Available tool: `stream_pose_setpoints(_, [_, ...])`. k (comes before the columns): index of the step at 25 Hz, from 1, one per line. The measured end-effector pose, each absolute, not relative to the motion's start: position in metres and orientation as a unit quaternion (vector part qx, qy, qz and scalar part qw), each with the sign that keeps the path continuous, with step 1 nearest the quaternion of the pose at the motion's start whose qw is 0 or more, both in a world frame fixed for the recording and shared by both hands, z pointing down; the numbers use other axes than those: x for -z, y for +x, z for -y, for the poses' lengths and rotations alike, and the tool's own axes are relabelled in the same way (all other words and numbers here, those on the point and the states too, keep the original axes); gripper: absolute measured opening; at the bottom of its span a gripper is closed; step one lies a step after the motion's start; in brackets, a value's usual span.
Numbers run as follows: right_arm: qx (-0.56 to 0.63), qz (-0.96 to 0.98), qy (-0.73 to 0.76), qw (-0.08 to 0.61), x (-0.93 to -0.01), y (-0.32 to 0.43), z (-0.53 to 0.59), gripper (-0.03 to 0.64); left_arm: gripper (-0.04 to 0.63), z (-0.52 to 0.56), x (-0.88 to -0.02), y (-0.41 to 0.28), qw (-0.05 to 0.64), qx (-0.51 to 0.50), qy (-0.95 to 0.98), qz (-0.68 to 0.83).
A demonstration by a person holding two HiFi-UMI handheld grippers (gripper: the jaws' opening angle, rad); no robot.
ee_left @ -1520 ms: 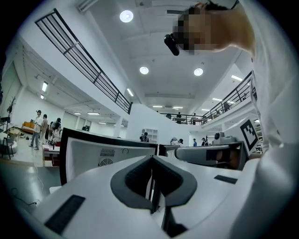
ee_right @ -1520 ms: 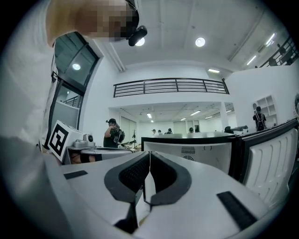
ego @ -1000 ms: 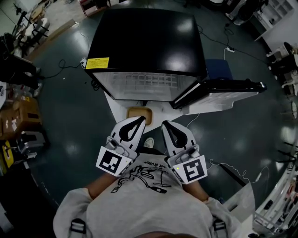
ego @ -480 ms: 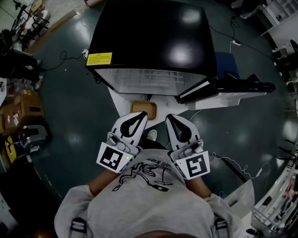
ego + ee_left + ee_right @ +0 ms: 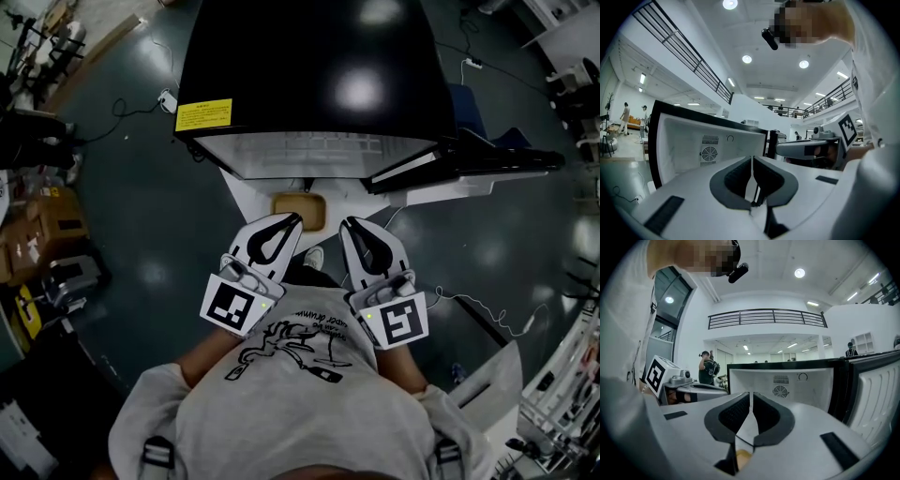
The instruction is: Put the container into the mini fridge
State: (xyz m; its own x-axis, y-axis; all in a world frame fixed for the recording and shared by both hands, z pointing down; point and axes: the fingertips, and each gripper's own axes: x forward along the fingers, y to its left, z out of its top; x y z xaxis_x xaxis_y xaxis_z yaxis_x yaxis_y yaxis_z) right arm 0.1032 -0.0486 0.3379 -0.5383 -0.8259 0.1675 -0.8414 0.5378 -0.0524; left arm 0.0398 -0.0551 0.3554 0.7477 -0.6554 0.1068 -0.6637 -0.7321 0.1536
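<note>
So far nothing is done. The left gripper (image 5: 286, 223) is empty, its fingers clenched together. Just beyond its tip, the tan container (image 5: 298, 205) sits on a white stand (image 5: 242, 190) before the open mini fridge (image 5: 300, 66). The right gripper (image 5: 351, 227) is likewise clenched and empty. Grasping and loading remain.

The mini fridge (image 5: 309, 75) stands on the floor (image 5: 150, 225), its door (image 5: 469, 167) swung open to the right. The container (image 5: 298, 206) lies on a low board (image 5: 246, 199) just before the open front. The left tool (image 5: 291, 219) and right tool (image 5: 348, 224) sit side by side nearer the person, just short of the container.
</note>
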Motion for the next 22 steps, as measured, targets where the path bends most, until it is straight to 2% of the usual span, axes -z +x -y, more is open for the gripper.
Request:
stream_pose_setpoints(3, [-0.069, 0.873, 0.478, 0.068, -0.349, 0.099, 0.052, 0.032, 0.054, 0.059, -0.368, 0.034, 0.095, -0.037, 0.930, 0.352])
stream_pose_setpoints(11, [-0.101, 0.866, 0.479, 0.098, -0.392, 0.093, 0.052, 0.069, 0.069, 0.064, -0.404, 0.017, 0.111, -0.061, 0.925, 0.358])
stream_pose_setpoints(18, [-0.136, 0.857, 0.477, 0.139, -0.440, 0.094, 0.050, 0.074, 0.077, 0.068, -0.451, 0.005, 0.136, -0.088, 0.919, 0.360])
stream_pose_setpoints(22, [-0.133, 0.856, 0.482, 0.134, -0.459, 0.094, 0.055, 0.077, 0.083, 0.072, -0.476, 0.000, 0.139, -0.105, 0.916, 0.361])
